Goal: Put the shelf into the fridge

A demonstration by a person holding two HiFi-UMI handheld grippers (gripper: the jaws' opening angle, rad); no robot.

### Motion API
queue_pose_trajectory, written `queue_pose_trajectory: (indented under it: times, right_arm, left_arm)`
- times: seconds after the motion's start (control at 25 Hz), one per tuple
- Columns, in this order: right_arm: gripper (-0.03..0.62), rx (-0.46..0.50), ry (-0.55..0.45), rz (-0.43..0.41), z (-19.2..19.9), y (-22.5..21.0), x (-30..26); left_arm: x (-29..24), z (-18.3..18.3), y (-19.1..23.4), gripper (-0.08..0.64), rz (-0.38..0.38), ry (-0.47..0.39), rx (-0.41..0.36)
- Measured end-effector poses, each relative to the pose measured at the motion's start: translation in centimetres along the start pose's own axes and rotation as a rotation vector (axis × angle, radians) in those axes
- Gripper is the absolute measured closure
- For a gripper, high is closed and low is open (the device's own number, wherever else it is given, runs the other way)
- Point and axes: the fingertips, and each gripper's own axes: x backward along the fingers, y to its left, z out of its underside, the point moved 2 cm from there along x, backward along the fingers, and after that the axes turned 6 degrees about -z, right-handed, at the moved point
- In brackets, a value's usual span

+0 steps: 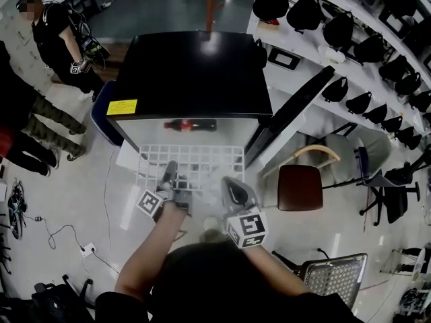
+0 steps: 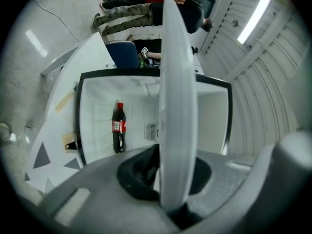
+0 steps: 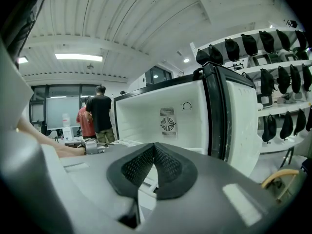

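Observation:
I hold a white wire shelf [image 1: 192, 165] level in front of the open black fridge [image 1: 195, 73], whose door [image 1: 289, 116] swings out to the right. My left gripper [image 1: 170, 180] is shut on the shelf's front edge. In the left gripper view the shelf [image 2: 178, 106] runs edge-on through the left gripper [image 2: 170, 172]. A cola bottle [image 1: 190, 124] [image 2: 118, 128] lies inside the fridge. My right gripper [image 1: 232, 192] sits at the shelf's front right corner. In the right gripper view the right gripper [image 3: 154, 147] is shut, pads meeting. Shelf wires [image 3: 124, 143] show beside and under it.
A brown chair [image 1: 300, 187] stands right of the fridge door. Wall racks with black bags [image 1: 363, 46] fill the right side. People [image 1: 60, 32] stand at the far left. Cables [image 1: 60, 234] lie on the floor. A metal mesh seat [image 1: 333, 271] is near my right.

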Motion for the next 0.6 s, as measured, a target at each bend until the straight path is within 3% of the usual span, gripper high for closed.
queue_pose_trajectory:
  times: [0.6]
  right_arm:
    - [0.591,-0.018,0.010,0.000,0.2,-0.7,-1.6]
  left_arm:
    - [-1.2,-0.3,0.5,0.528,-0.028,-0.037,-0.004]
